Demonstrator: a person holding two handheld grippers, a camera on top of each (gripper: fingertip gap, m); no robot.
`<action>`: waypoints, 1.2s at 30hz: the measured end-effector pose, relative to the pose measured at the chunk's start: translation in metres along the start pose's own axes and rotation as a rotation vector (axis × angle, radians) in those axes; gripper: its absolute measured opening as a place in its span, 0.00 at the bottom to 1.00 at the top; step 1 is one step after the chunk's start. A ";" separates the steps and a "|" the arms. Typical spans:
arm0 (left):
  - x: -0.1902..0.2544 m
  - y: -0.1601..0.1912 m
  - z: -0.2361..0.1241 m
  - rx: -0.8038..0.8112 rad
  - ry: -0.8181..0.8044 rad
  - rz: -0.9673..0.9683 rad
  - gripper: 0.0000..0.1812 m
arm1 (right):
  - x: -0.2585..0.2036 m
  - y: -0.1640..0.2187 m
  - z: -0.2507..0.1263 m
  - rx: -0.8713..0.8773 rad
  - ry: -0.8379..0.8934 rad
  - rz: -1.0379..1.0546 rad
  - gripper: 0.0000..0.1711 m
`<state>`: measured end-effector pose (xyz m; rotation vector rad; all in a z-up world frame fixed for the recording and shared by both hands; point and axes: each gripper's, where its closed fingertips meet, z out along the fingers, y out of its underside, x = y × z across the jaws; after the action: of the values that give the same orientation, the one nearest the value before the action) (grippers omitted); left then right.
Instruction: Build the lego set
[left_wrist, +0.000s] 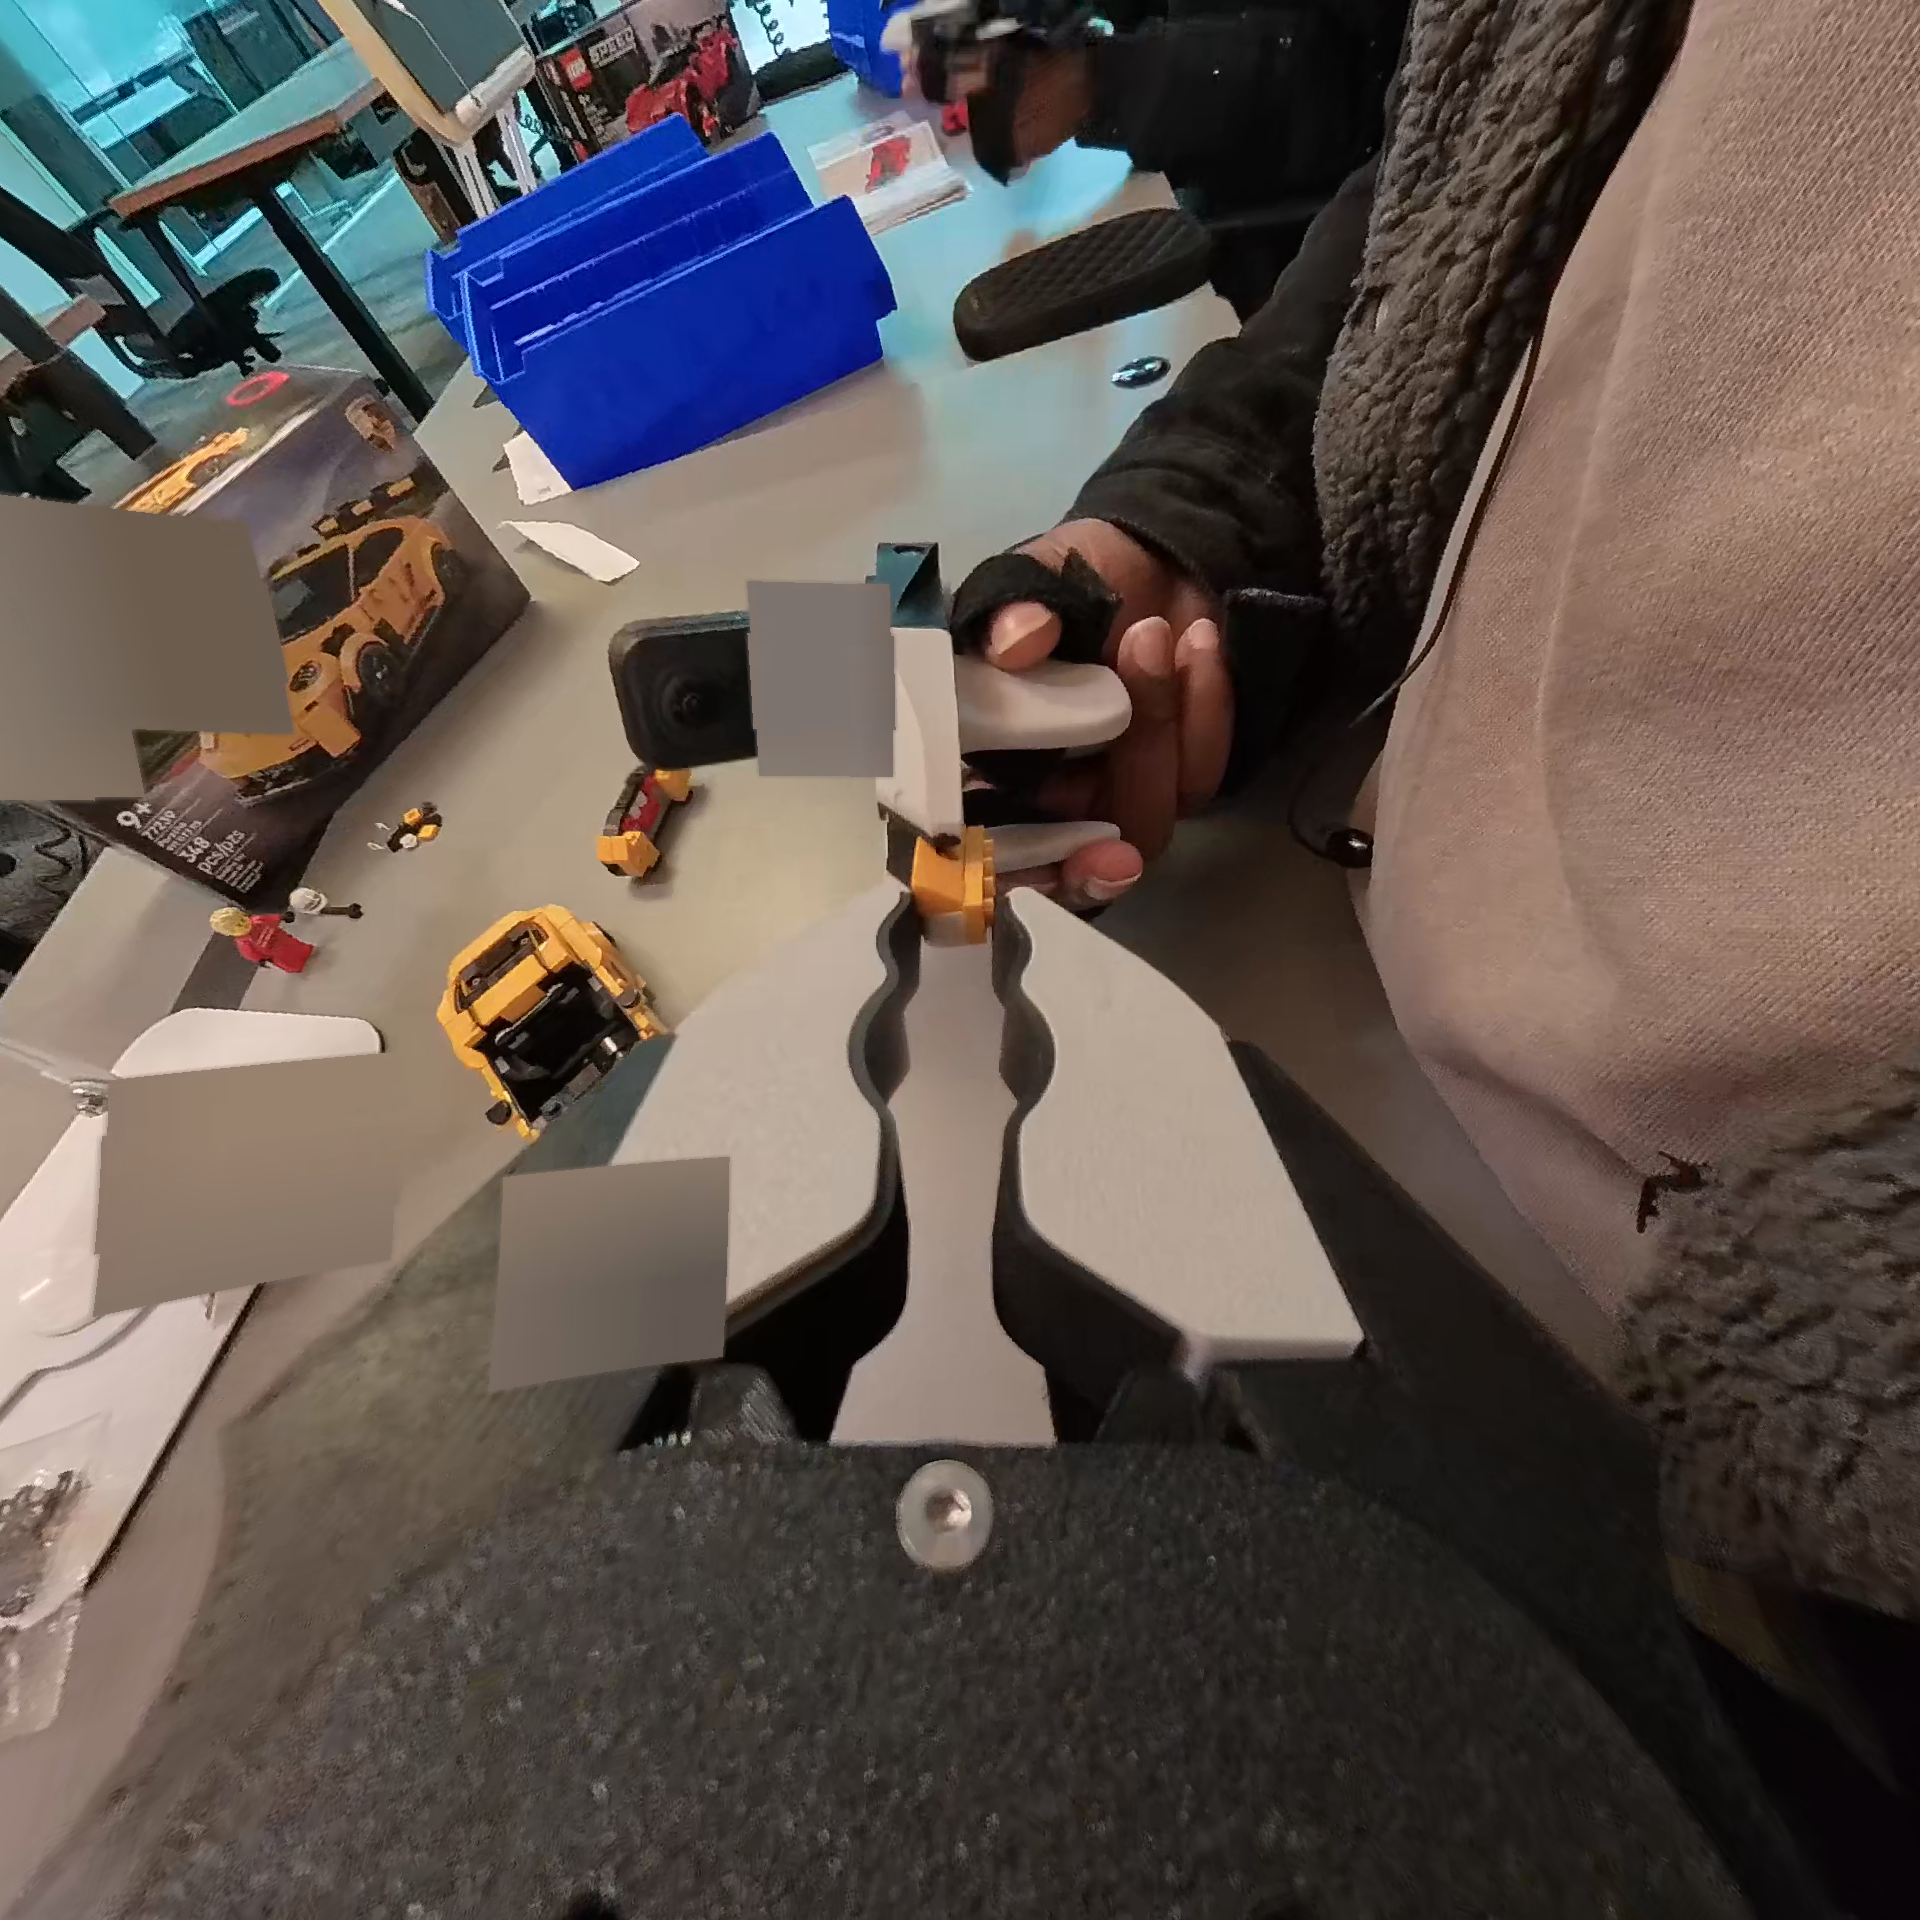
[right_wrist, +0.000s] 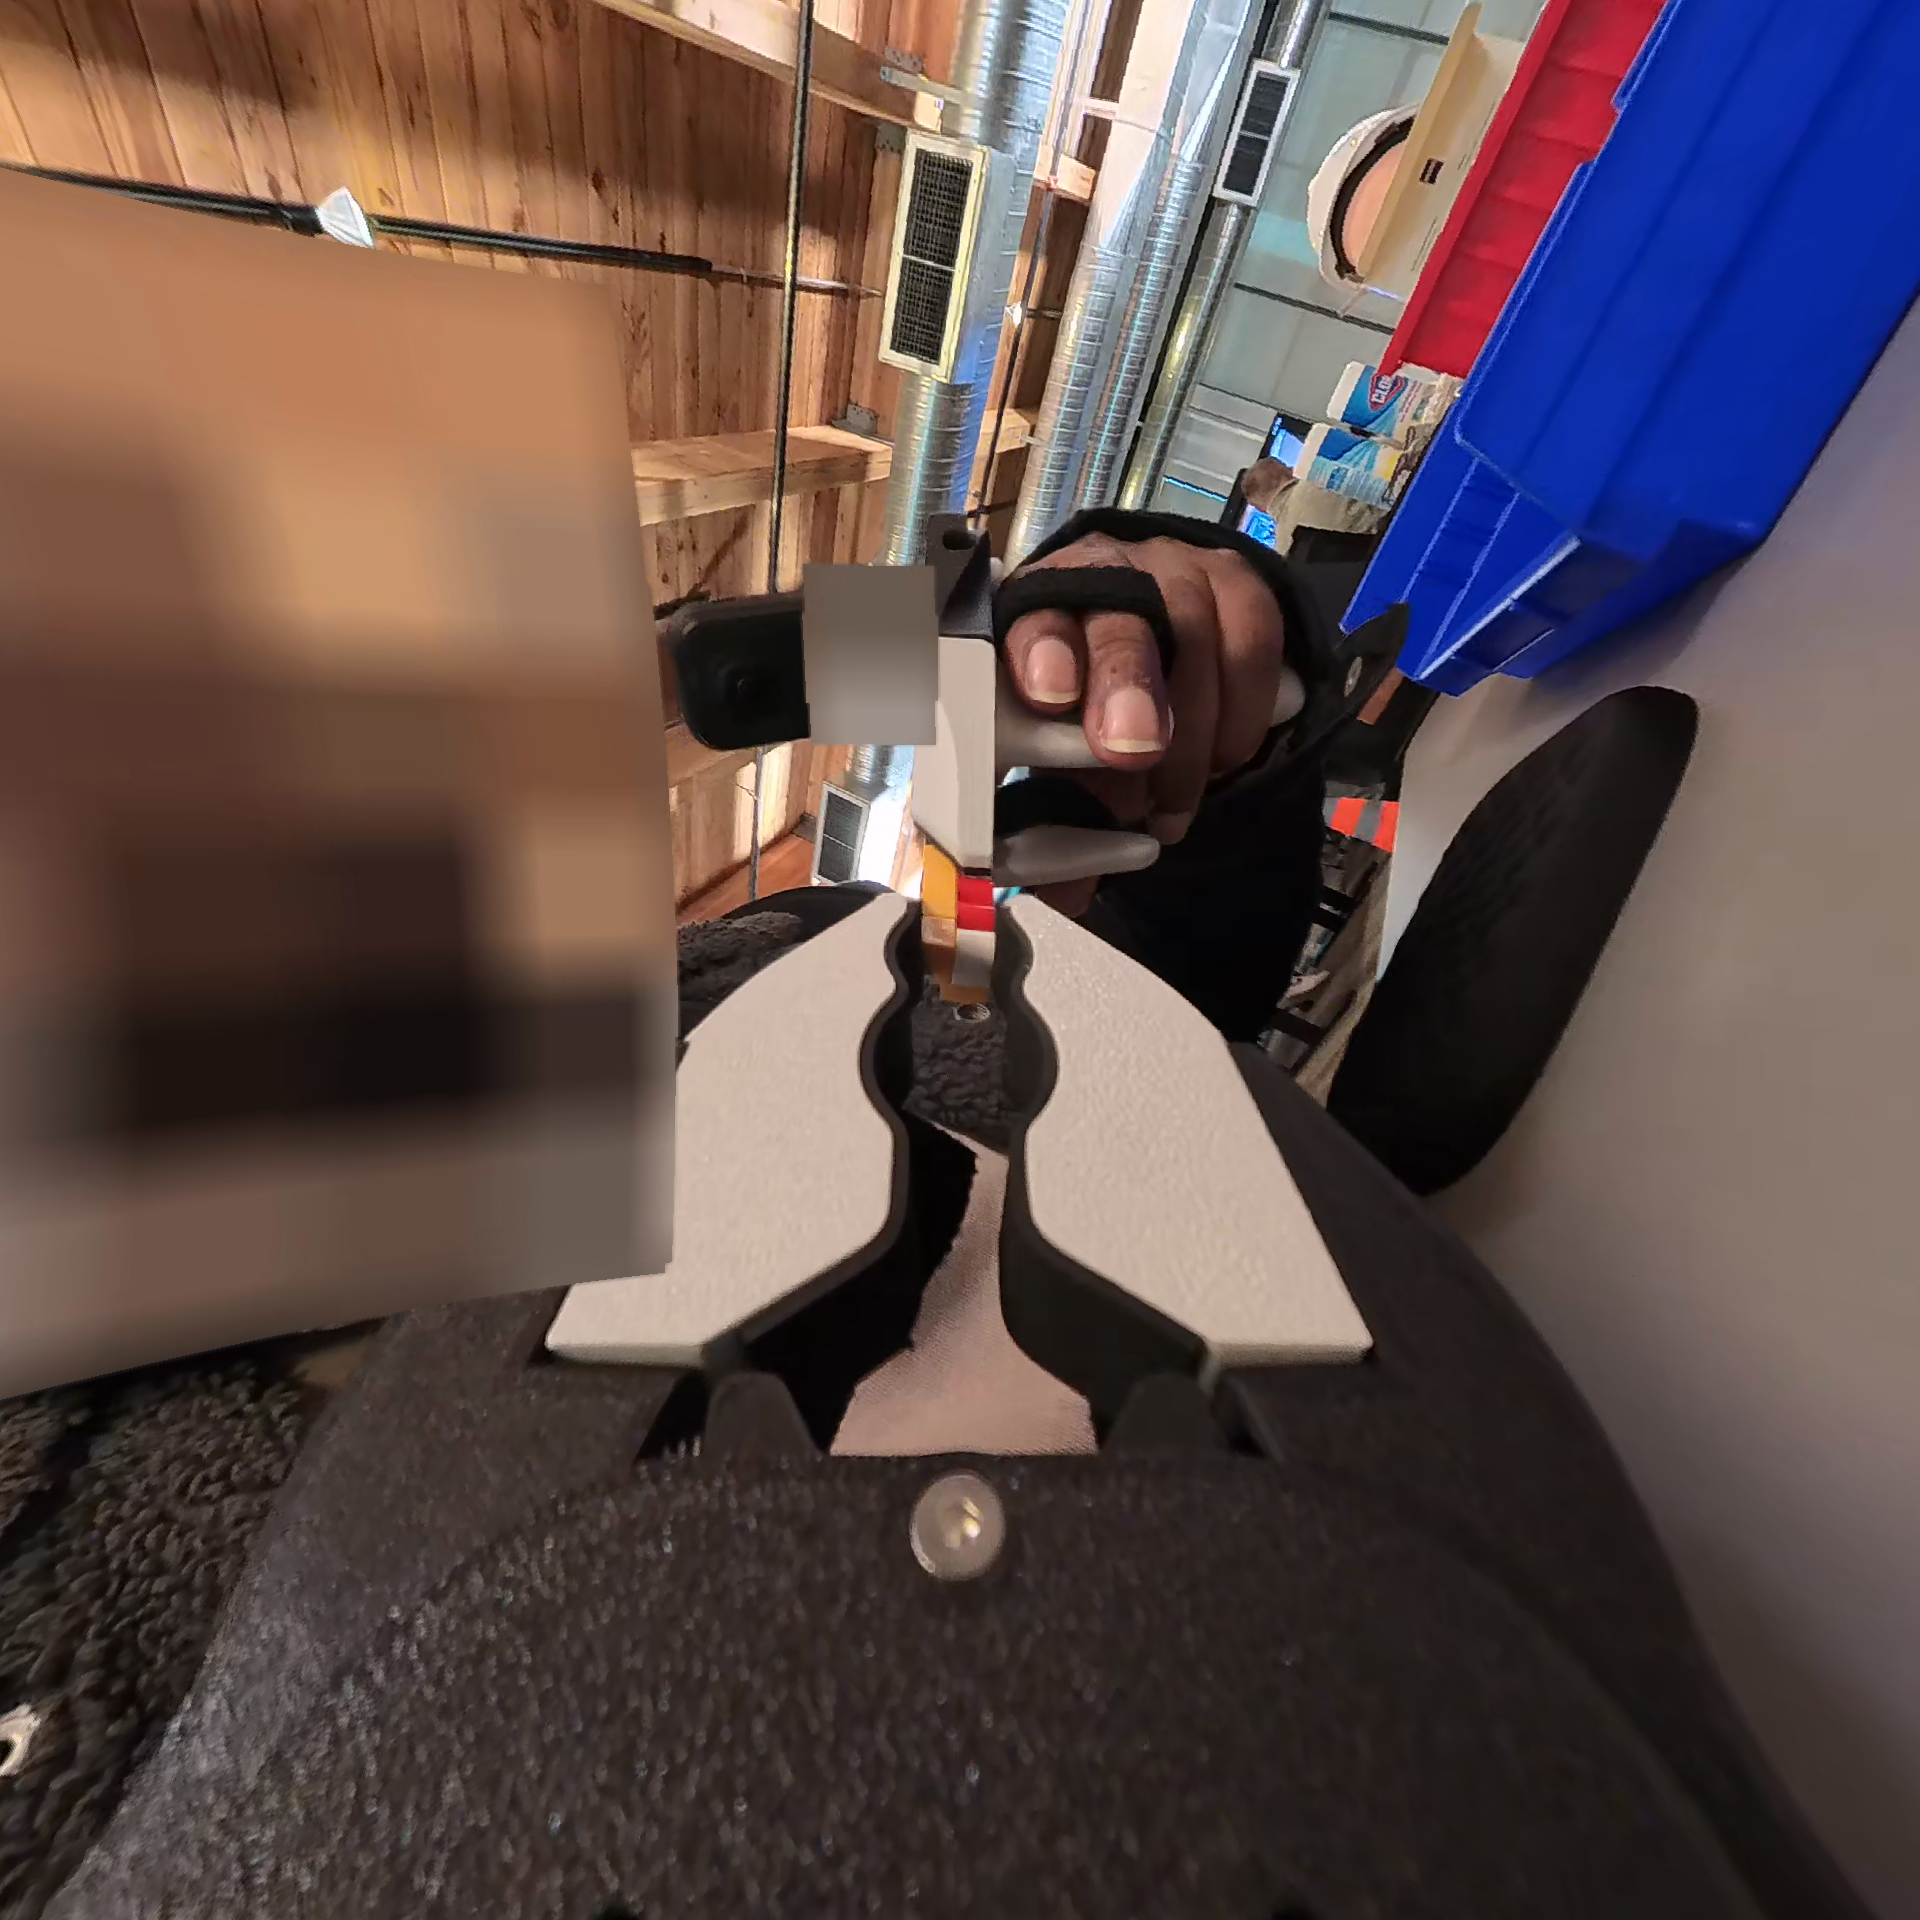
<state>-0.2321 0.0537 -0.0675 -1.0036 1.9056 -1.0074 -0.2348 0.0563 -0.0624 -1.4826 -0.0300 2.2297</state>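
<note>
**Brick sub-assembly pinched between both sets of fingers in mid-air**

Bricks in orange, red and white make up a small sub-assembly (left_wrist: 951, 883), which is held above the tabletop (left_wrist: 790, 488), close to the person's chest. The left gripper (left_wrist: 953, 925) is closed down to a narrow gap on its lower end, and the right gripper (right_wrist: 956, 940) is closed likewise on the same piece from the opposite side. It is judged light and rigid, but easily split along its stud joints; smooth plastic may slip under a skewed pinch. Hold is best taken on flat opposite faces, squarely, with pressing force directed along the studs.

On the tabletop lie the half-built yellow car (left_wrist: 545, 1013), a second small orange and red sub-assembly (left_wrist: 644, 821), a minifigure (left_wrist: 265, 935), loose tiny parts (left_wrist: 410, 826), the set's box (left_wrist: 343, 613) and blue bins (left_wrist: 665, 322). Nothing stands between the held piece and the car, though the fingers hide most of the joint.
</note>
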 end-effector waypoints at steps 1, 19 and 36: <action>0.000 0.001 0.000 0.001 0.001 -0.005 0.08 | 0.001 0.001 0.000 -0.007 0.009 -0.010 0.07; -0.004 -0.006 -0.013 0.233 0.033 -0.237 0.08 | 0.001 -0.002 -0.005 -0.262 0.413 -1.016 0.21; -0.003 -0.001 -0.004 0.279 0.089 -0.362 0.08 | 0.004 -0.003 0.005 -0.299 0.430 -1.129 0.08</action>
<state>-0.2337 0.0575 -0.0647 -1.1754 1.6221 -1.5016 -0.2395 0.0620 -0.0633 -1.4901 -0.8575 1.0146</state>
